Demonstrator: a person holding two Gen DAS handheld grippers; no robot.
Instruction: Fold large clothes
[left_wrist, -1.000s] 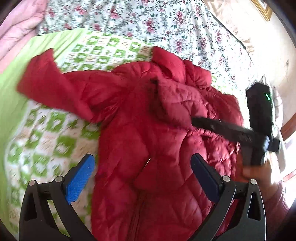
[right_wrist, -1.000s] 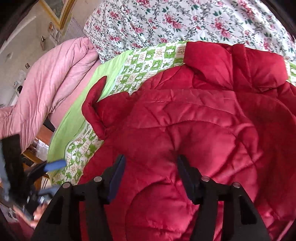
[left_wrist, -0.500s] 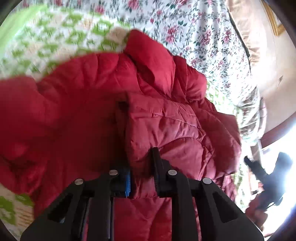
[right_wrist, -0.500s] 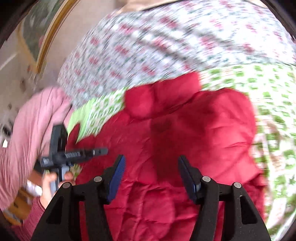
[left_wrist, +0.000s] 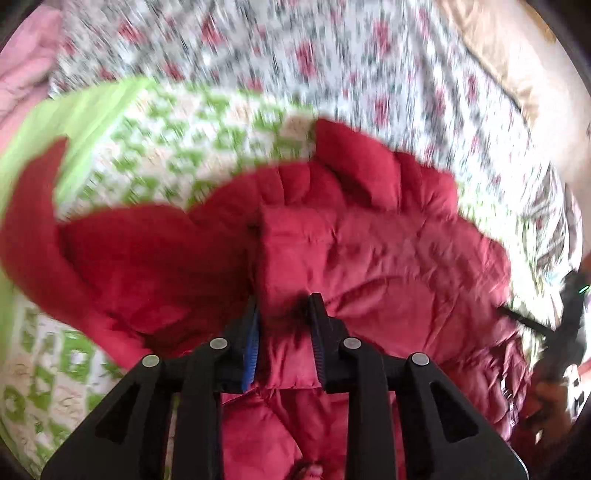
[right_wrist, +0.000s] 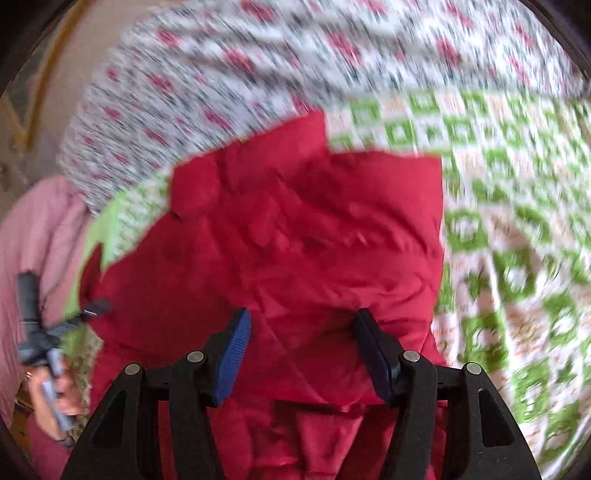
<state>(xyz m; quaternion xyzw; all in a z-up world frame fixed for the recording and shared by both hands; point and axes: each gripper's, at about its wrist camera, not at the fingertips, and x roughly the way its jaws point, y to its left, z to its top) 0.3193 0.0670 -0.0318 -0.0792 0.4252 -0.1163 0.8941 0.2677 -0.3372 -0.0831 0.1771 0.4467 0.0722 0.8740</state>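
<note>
- Red quilted jacket (left_wrist: 369, 258) lies spread on the green-and-white patterned quilt (left_wrist: 177, 147), which covers the bed; a floral sheet (left_wrist: 332, 62) lies beyond it.
- Left gripper (left_wrist: 282, 325): jaws drawn close, pinching a fold of the jacket at the edge of a front panel that is turned over onto the body.
- Right gripper (right_wrist: 303, 347): jaws spread wide, above the jacket's lower part; fabric shows between the fingers, but no pinch can be confirmed.
- Edges: in the right wrist view the jacket's right side forms a fairly straight edge against bare quilt. On the left side a sleeve (left_wrist: 33, 221) extends outward over the quilt toward its plain green border.
- Open room: bare quilt (right_wrist: 517, 240) is wide to the jacket's right; a narrower strip shows beyond the collar (left_wrist: 351, 162).
- Pink comforter (right_wrist: 33, 258) is bunched at the bed's left margin.
- Both views are motion-blurred; fine seams cannot be read.
</note>
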